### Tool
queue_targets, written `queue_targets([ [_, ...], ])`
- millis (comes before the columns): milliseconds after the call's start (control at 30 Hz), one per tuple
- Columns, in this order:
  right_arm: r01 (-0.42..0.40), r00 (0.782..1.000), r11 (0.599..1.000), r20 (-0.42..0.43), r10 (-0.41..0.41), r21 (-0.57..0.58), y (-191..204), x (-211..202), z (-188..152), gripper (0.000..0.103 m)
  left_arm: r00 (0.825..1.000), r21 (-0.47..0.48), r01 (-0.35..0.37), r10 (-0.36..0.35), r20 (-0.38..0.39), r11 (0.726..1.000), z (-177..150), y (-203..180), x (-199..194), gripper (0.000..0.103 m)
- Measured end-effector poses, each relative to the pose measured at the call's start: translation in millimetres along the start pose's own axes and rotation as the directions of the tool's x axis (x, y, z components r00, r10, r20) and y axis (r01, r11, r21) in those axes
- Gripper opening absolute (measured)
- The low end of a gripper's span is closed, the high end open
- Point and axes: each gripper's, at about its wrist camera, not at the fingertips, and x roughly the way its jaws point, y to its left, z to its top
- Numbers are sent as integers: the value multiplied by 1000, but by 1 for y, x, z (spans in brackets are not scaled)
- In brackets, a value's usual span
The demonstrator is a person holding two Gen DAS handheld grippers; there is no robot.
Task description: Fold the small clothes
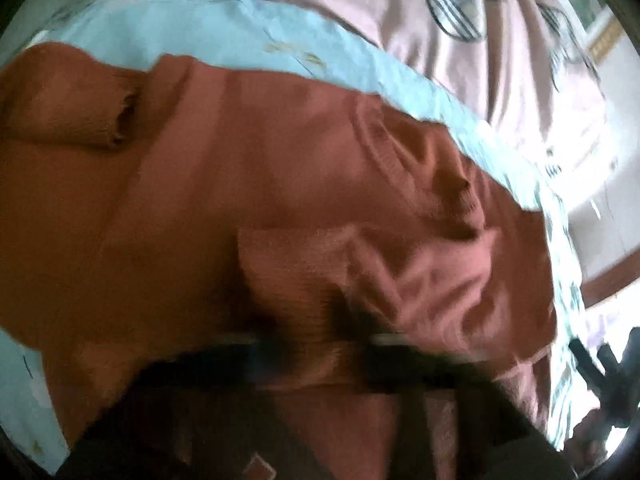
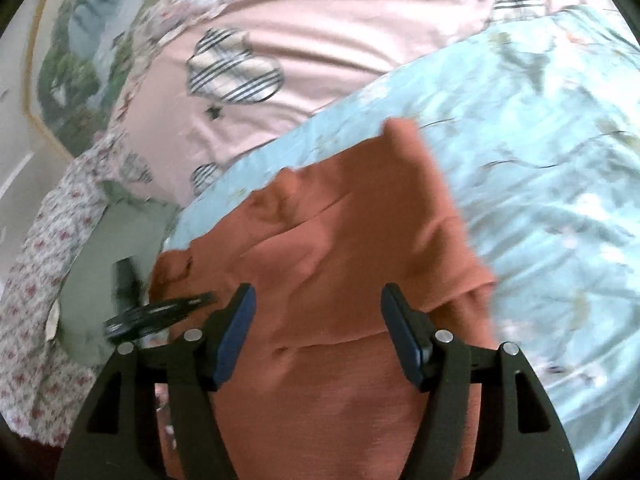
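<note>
We see a rust-orange knit garment (image 1: 224,184) spread over a light blue floral sheet (image 1: 224,36) on the bed, filling the centre and left of the left wrist view. One sleeve (image 1: 68,100) lies folded across the upper left of the frame, its cuff opening facing right. Toward the lower right, the fabric is bunched into paler creased folds (image 1: 436,280).

Our left hand-held gripper (image 1: 316,344) sits at the bottom centre of that view, heavily blurred; its fingers appear as dark shapes with orange cloth between and around them, and we cannot tell whether they are pinching it or spread.

In the right wrist view, our right hand-held gripper (image 2: 316,300) occupies the lower centre with its blue-padded fingers (image 2: 240,320) held wide apart above the garment (image 2: 344,216), with nothing between them but the cloth lying beneath. A corner of the garment points toward the upper centre of the frame. The blue sheet (image 2: 540,160) fills the right side, and a pink quilt with striped hearts (image 2: 320,40) lies across the top. A blurred dark tool (image 2: 160,312) shows at the lower left.
</note>
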Motion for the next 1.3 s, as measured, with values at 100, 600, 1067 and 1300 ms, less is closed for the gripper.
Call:
queue_targets([
  [100,75,997,997,-5,-75,22,-17,6,8,68,993,15,-20,18,114,1000,0,13,-35,4],
  [600,169,962,985,-214,-171,-27,-44,119,59,12,989,-67,-96,103,104,993,5,54,-33,3],
  [1067,318,946,948,-59,-317,5,-30,67,61,19,993,30,-95,93,78,995,7,34,-17,5],
  [1300,39,967,998,-253,-23,56,18,77,15,40,991,30,-113,110,75,993,-8,50,-33,11],
])
